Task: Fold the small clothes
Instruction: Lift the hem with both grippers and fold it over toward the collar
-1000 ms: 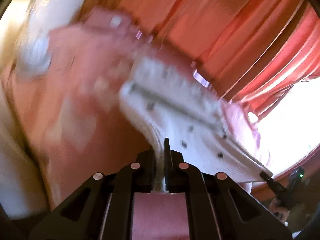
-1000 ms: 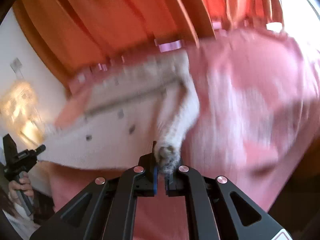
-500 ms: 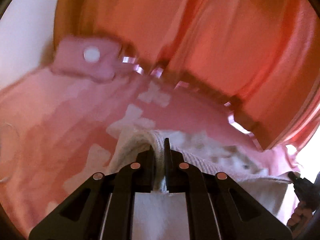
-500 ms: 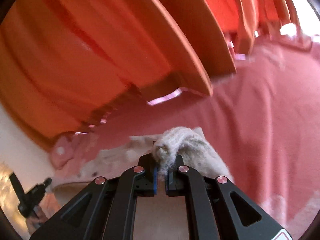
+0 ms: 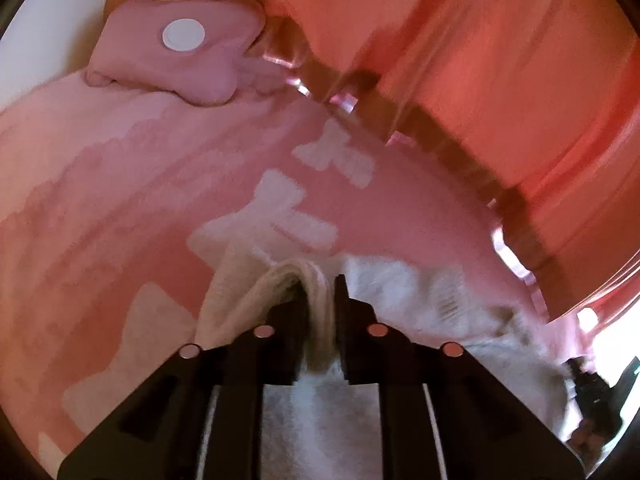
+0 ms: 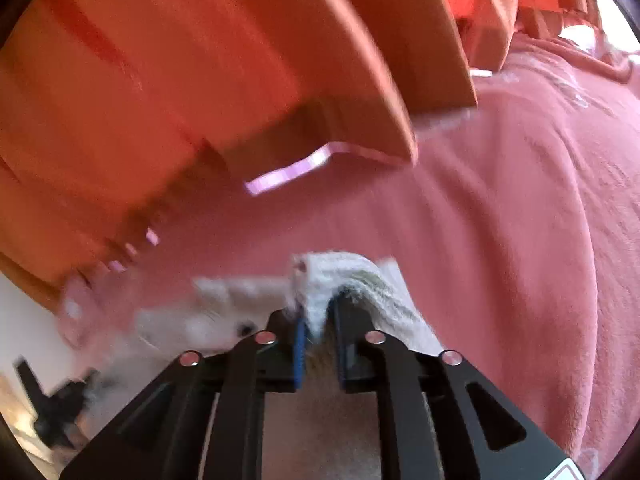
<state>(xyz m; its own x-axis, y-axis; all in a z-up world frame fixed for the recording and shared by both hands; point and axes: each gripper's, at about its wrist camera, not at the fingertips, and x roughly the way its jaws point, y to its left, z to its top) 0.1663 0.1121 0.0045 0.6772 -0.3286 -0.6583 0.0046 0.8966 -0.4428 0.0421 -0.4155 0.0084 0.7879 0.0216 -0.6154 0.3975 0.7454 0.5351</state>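
Left claw and right claw, jaws just eased slightly apart, white knit garment bunched loosely between each pair, spread ahead on pink bedspread, pillow beyond.

- Ahead of my left tool I've got a pink bedspread with paler patches, spreading across the frame.
- Far ahead and to the left, a pink cushion with a white round spot lies on it.
- Orange curtains hang beyond the bed edge, glowing with backlight.
- Bright daylight breaks through low on the right.
- From my right tool, the same curtains fill the upper left, and a pale wall shows low left.
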